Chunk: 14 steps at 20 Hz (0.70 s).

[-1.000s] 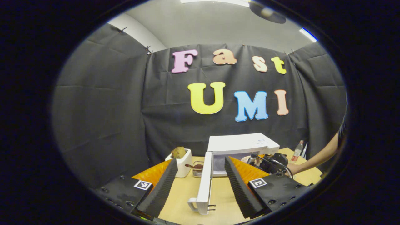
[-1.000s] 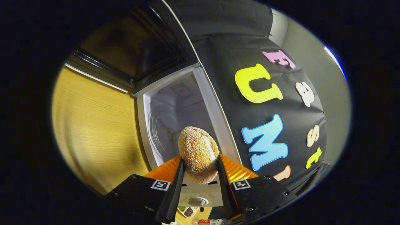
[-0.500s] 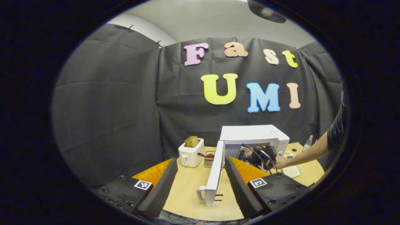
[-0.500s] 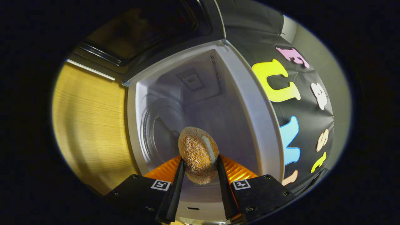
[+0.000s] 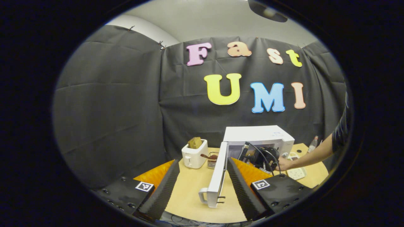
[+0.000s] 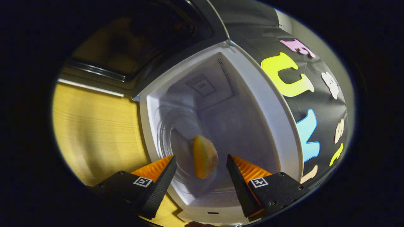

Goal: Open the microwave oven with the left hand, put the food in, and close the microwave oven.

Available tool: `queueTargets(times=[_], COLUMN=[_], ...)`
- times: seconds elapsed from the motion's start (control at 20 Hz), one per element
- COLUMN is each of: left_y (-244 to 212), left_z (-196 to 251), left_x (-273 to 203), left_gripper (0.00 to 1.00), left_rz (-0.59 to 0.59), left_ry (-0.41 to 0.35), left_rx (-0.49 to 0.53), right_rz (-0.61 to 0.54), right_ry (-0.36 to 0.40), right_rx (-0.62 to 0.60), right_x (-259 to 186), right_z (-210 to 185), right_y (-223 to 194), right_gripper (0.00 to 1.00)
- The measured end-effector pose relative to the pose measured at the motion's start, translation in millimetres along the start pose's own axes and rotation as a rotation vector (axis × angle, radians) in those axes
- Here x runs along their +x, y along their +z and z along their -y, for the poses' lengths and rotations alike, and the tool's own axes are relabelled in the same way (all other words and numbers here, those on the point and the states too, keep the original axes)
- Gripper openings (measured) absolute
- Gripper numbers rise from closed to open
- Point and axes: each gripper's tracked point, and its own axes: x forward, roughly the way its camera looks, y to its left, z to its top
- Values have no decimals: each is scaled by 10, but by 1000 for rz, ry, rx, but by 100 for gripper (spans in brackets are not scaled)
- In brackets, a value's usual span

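The white microwave stands at the back of the table with its door swung wide and the handle toward me. My left gripper is open, and the door's edge stands apart between its fingers. A hand holds my right gripper at the oven's mouth. In the right gripper view the right gripper is open in front of the cavity. The breaded food is blurred, free of both fingers, over the glass turntable.
A white toaster with bread in it and a small wire basket stand left of the microwave. A bottle and a white tray sit at the right. The wooden table lies below, and the dark door window shows in the right gripper view.
The right gripper pushed toward the cavity, then opened and let go of the food, which now lies inside. The left gripper drew back from the door a little.
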Motion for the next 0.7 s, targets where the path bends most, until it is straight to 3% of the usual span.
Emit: queueTargets(times=[0.2, 0.4, 0.7], left_y=[71, 126, 207], left_z=[134, 381, 695], left_x=[152, 323, 540], left_gripper=[99, 99, 97], left_rz=[26, 42, 72], left_ry=[-59, -136, -245], left_rx=[-8, 1, 6], right_rz=[7, -39, -122], right_ry=[47, 92, 72], right_rx=[118, 316, 645], right_x=[-463, -945, -1521], right_z=[-81, -225, -90], right_y=[-59, -202, -341], right_gripper=[97, 97, 97])
